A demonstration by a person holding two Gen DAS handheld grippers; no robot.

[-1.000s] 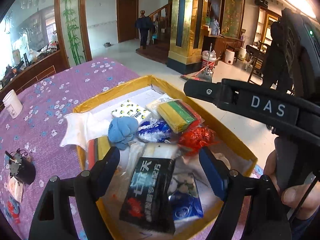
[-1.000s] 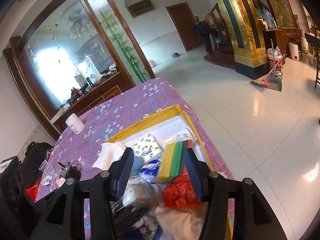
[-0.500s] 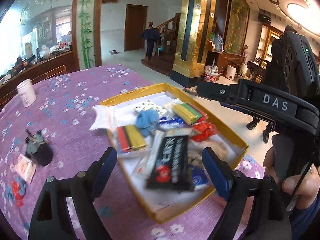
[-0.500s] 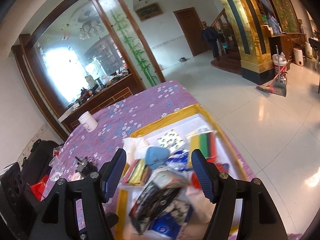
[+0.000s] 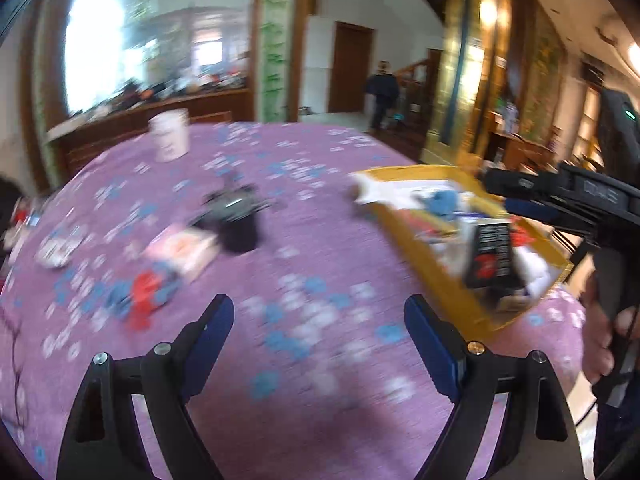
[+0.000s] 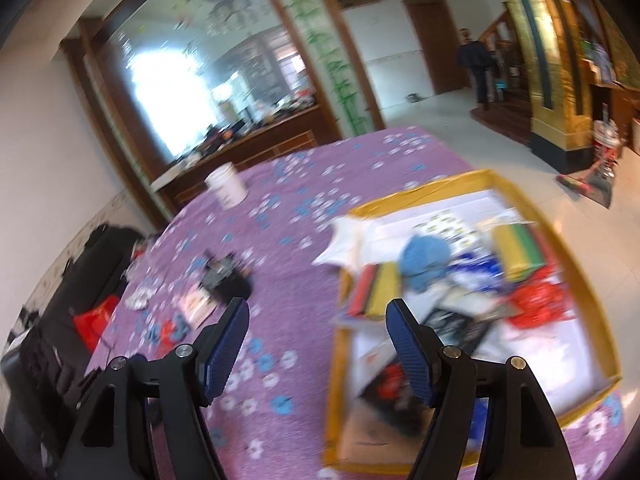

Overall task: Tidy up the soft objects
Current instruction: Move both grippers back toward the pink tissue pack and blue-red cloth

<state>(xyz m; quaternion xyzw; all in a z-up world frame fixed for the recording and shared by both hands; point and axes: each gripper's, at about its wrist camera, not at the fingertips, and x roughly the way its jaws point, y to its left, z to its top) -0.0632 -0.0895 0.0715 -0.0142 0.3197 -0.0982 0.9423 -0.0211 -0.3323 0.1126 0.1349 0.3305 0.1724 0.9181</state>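
A yellow-rimmed box point(image 6: 532, 216) holds several soft packets, a blue cloth point(image 6: 424, 256), a red bag point(image 6: 540, 304) and a black packet point(image 6: 452, 324); it also shows in the left wrist view point(image 5: 432, 276) at the right. My left gripper point(image 5: 320, 320) is open and empty above the purple flowered tablecloth point(image 5: 320, 248), left of the box. My right gripper point(image 6: 318, 324) is open and empty over the box's left rim; its body point(image 5: 580, 196) shows in the left wrist view. Both views are blurred.
Left of the box lie a black object point(image 5: 236, 216), a pink packet point(image 5: 184, 252) and a red-and-blue item point(image 5: 140, 296). A white cup point(image 5: 170, 140) stands far back. A dark bag point(image 6: 80, 280) sits off the table's left edge.
Both grippers have swung left and back from the box. The box has shifted to the right of both views. Both stay open and empty.
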